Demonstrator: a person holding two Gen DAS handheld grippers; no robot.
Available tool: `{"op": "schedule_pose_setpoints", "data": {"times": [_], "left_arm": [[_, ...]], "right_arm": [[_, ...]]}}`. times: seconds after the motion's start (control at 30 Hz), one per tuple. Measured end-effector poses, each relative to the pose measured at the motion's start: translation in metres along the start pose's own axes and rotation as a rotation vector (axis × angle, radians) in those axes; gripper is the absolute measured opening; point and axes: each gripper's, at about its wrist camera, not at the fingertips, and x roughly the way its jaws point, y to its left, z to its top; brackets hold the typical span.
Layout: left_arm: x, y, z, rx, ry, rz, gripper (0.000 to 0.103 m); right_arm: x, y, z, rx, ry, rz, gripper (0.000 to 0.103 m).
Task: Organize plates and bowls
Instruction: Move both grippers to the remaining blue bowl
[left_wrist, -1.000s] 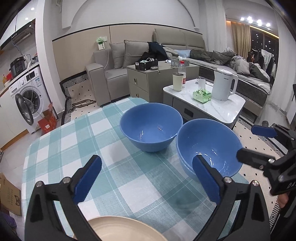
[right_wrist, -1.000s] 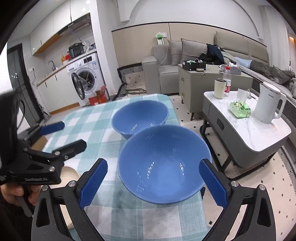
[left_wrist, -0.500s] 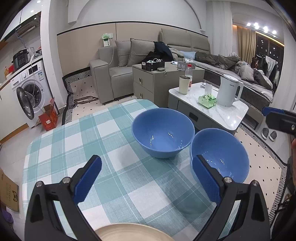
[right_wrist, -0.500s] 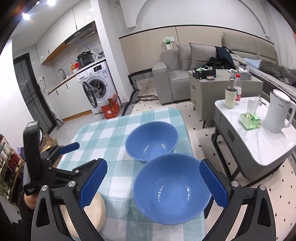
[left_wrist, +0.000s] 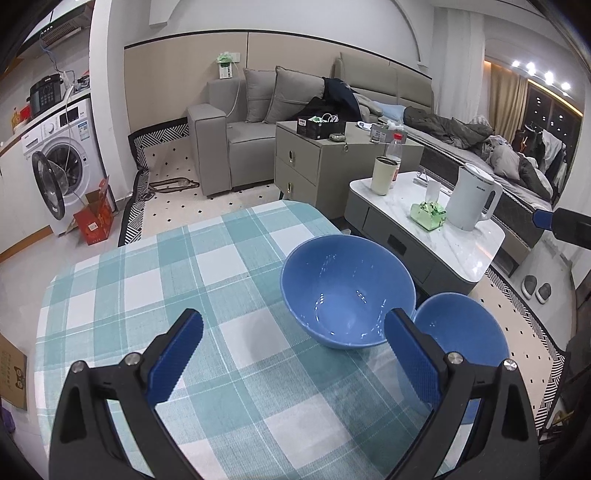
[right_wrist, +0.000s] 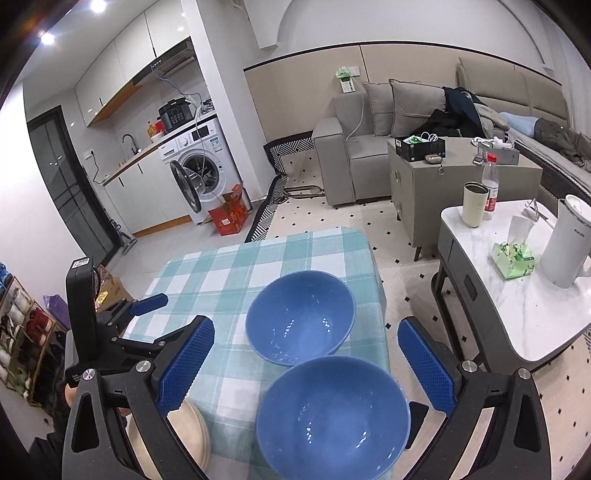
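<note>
Bowls sit touching at the counter's (right_wrist: 229, 258) edge: far bowl (right_wrist: 300, 317), near bowl (right_wrist: 332, 417). Your right tongs (right_wrist: 306, 365) and left tongs (left_wrist: 293, 354) both gape empty. Nudge the near bowl sideways and you risk tipping it overboard.

The right gripper (right_wrist: 306, 356) hides part of the cream plates (right_wrist: 194, 432) — their count is unclear.

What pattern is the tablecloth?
Teal-and-white check tablecloth; clearest in the left wrist view.
</note>
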Motion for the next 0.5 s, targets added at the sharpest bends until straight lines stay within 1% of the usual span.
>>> {"op": "schedule_pose_setpoints", "data": {"times": [0.2,0.3,0.5], "left_arm": [[0.026,0.005,0.004,-0.023,0.043,-0.005,0.099],[0.038,0.006,0.004,-0.027,0.062,0.002,0.099],[0.055,0.008,0.005,-0.042,0.084,-0.006,0.099]], "right_arm": [[0.038,-0.013,0.003,0.014,0.069,0.002,0.102],[0.058,-0.019,0.002,0.023,0.101,-0.009,0.102],[0.098,-0.034,-0.002,0.052,0.168,-0.035,0.101]]}}
